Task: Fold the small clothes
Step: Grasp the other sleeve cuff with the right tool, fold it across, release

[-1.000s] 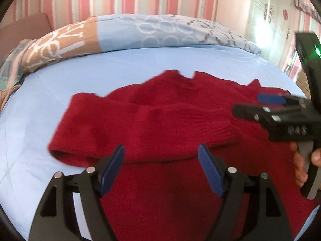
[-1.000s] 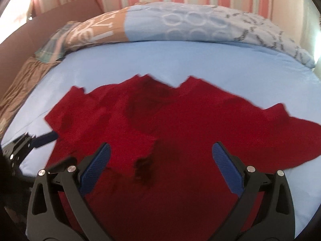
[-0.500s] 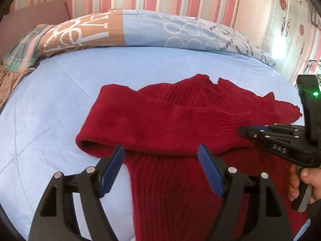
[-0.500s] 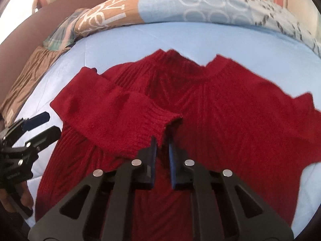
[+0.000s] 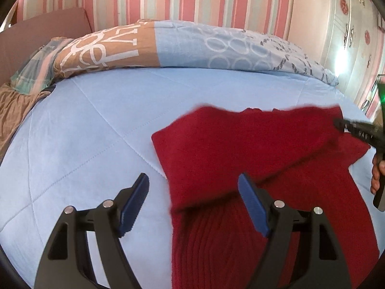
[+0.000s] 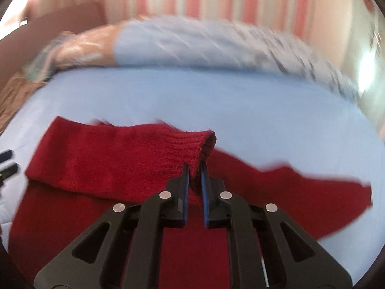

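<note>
- Red sweater [image 5: 252, 159] lies on the light blue bed sheet [image 5: 84, 132], body spread flat, one sleeve folded across the chest.
- Right gripper [image 6: 194, 168]: jaws together, clamped on the ribbed cuff [image 6: 192, 149] of that sleeve, which is raised off the sweater body.
- Left gripper [image 5: 193, 204]: jaws wide apart, nothing between the pads; it hangs over the sweater's left edge, one finger above the sheet, the other above the knit.
- Patterned pillows [image 5: 192, 45] line the far side of the bed.
</note>
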Action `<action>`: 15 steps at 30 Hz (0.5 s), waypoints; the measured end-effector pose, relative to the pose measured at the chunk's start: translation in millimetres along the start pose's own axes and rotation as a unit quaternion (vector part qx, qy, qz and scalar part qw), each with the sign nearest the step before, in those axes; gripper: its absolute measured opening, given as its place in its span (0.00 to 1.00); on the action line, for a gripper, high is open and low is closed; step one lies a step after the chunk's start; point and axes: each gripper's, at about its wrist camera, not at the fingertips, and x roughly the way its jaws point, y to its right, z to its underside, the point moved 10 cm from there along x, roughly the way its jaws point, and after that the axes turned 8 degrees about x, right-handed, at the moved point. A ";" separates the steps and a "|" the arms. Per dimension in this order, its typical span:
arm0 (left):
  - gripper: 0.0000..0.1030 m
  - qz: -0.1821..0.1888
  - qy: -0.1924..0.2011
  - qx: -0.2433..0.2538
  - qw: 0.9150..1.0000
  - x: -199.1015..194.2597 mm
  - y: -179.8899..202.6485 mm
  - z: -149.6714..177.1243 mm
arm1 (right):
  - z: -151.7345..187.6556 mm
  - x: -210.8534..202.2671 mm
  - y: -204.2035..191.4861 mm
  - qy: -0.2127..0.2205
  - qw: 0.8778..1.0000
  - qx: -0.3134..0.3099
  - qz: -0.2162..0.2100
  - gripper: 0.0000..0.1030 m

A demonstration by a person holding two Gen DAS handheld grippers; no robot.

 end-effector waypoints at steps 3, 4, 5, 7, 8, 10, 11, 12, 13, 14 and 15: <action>0.76 0.005 -0.007 0.003 1.000 9.9 4.7 -1.8 | 33.9 29.9 36.0 -0.064 0.996 0.054 -0.012 0.09; 0.76 0.006 -0.013 0.005 1.000 16.4 6.4 -2.3 | 40.5 34.5 40.8 -0.073 0.996 0.058 -0.014 0.09; 0.76 0.002 -0.018 0.009 1.000 23.2 7.3 -3.7 | 42.9 36.0 40.9 -0.077 0.995 0.059 -0.016 0.09; 0.76 -0.004 -0.027 0.011 1.000 34.6 6.4 -6.6 | 41.8 33.3 41.7 -0.074 0.995 0.056 -0.017 0.09; 0.76 -0.007 -0.033 0.008 0.999 41.7 5.1 -7.2 | 41.1 32.2 41.9 -0.073 0.996 0.054 -0.016 0.09; 0.76 -0.003 -0.050 0.000 0.999 57.3 3.0 -5.7 | 42.7 34.4 45.0 -0.077 0.995 0.055 -0.013 0.11; 0.76 -0.008 -0.057 0.000 0.998 64.1 1.3 -4.6 | 46.4 39.5 43.0 -0.085 0.995 0.056 -0.013 0.11; 0.76 -0.016 -0.061 0.005 0.998 68.7 -0.2 -3.6 | 48.5 40.8 43.9 -0.090 0.994 0.056 -0.011 0.12; 0.76 -0.023 -0.063 0.010 0.998 71.4 -1.2 -2.4 | 49.5 43.2 43.0 -0.089 0.995 0.051 -0.008 0.12; 0.76 -0.035 -0.066 0.017 0.997 74.1 -2.8 0.1 | 50.5 44.6 41.7 -0.093 0.995 0.045 -0.007 0.13; 0.76 -0.043 -0.068 0.022 0.996 75.4 -4.5 2.0 | 50.2 43.4 39.8 -0.095 0.995 0.043 -0.006 0.14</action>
